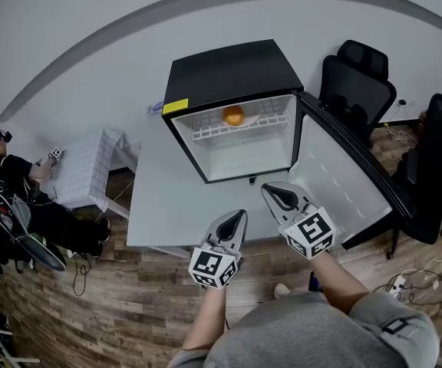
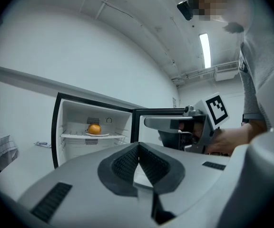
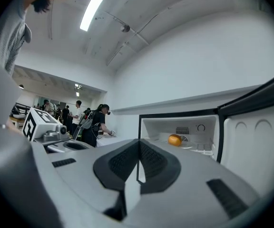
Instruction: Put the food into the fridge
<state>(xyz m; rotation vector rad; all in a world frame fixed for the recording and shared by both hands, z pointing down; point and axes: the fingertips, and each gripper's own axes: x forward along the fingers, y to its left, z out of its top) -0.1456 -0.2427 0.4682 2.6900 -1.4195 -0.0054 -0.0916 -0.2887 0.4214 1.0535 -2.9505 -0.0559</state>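
White table (image 1: 159, 198), fridge (image 1: 229, 64) open | left fingers (image 2: 122, 163) together, empty | right fingers (image 3: 155, 161) together, empty

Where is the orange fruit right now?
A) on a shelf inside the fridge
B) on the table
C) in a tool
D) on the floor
A: the orange fruit sits on the wire shelf inside the open fridge.
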